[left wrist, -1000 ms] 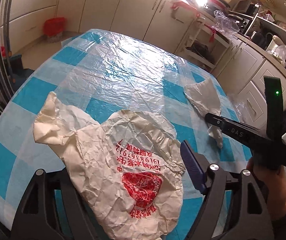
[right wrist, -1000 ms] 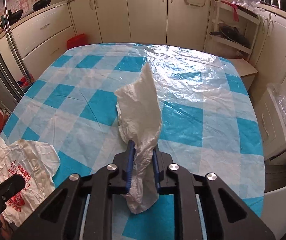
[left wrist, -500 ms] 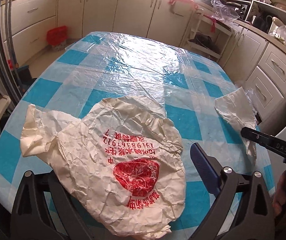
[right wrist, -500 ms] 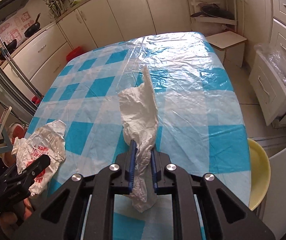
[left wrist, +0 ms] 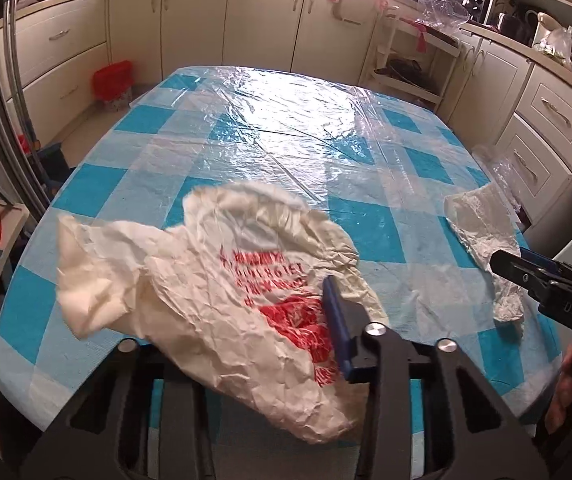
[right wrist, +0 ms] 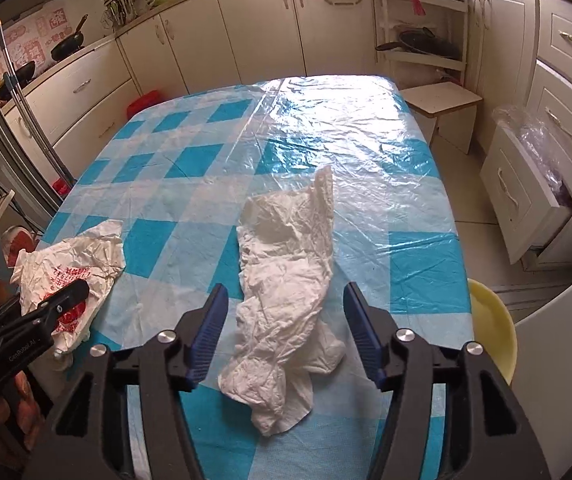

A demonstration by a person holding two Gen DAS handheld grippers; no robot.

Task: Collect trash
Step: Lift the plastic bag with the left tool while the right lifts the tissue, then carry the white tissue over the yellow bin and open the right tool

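The right gripper (right wrist: pixel 286 332), jaws opening and clear of the crumpled white paper (right wrist: pixel 286 292) lying lengthwise between them on the counter (right wrist: pixel 214 152), is nearer it, while the left gripper (left wrist: pixel 286 336), jaws closing, clamps the printed bag (left wrist: pixel 226 280).

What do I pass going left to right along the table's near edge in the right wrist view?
Left claw → printed bag → right claw's left finger → crumpled white tissue → its right finger → yellow bowl past the table edge.
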